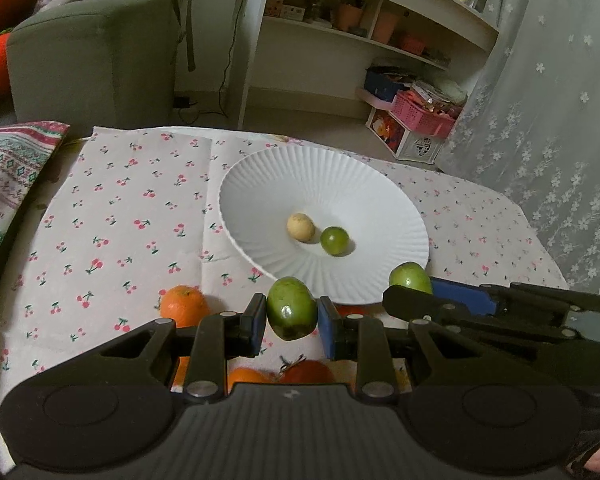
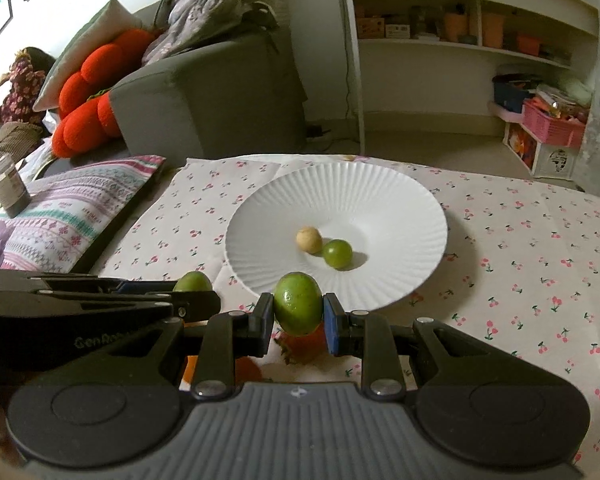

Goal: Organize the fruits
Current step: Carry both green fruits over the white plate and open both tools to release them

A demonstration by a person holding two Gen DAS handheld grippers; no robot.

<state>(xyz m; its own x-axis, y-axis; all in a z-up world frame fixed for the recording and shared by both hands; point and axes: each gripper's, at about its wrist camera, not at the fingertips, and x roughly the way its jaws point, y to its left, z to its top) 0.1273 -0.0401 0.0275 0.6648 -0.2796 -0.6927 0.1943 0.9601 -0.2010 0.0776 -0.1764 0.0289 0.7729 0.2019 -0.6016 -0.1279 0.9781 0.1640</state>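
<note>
Both grippers carry fruit. Left gripper [image 1: 292,322]: jaws closed on a green fruit [image 1: 291,314], pinched across its middle, long axis roughly upright with a slight tilt. Right gripper [image 2: 298,318]: jaws closed on a second green fruit [image 2: 299,303], also held by its sides, long axis roughly upright.

White ribbed plate [image 1: 260,184] sits on the desk [image 1: 112,208], which has a cherry-print cloth. Plate lies straight ahead of both sets of jaws, its near rim just beyond the held fruits. Already in the plate centre: a small beige fruit [image 1: 300,227] and a small round green fruit [image 1: 334,241], just beside each other, maybe touching.

Key relation: plate centre is forward of both jaws; for the left gripper slightly to the right, for the right gripper slightly to the right too. The grippers are side by side and near each other; the right one shows at the right edge of the left view with its fruit above the near rim. Neither looks clearly closer to the plate.

Still on the desk: an orange [image 1: 184,305] to the left of the left jaws, plus more orange and a reddish fruit [image 1: 306,372] below them, partly hidden by the gripper body.

Judgement: mid-task, two fruits placed, two in transit, several left. Next move likely forward over the rim, then release. Risk: round fruit rolling into the two already there.
</note>
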